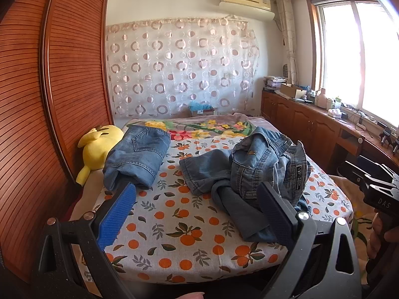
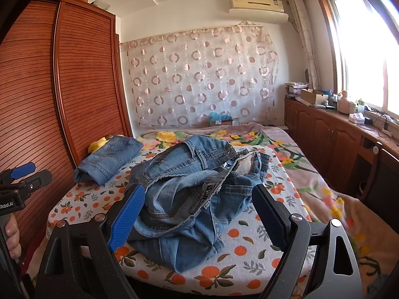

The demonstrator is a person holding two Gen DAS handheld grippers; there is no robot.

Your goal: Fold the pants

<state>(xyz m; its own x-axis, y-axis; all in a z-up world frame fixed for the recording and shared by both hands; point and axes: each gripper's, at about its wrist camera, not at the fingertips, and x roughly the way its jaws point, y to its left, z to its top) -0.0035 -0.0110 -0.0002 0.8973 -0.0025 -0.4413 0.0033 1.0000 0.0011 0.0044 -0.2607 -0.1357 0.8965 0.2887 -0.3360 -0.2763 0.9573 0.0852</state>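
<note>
Crumpled blue denim pants (image 2: 189, 194) are lying heaped on the orange-print bedsheet (image 2: 239, 256). One folded pair of blue jeans (image 1: 136, 157) is resting beside one yellow plush toy (image 1: 96, 149). Left gripper (image 1: 197, 214) and right gripper (image 2: 199, 216) are both hovering wide open, gripping nothing.

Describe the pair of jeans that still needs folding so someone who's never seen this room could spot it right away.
Start at the bed with the orange-fruit-print sheet. Two blue denim items lie on it. The one to fold is the crumpled blue denim jeans heaped mid-bed, waistband open and legs tangled, unlike the neatly folded blue jeans by the yellow plush toy and the wooden wardrobe.
</note>
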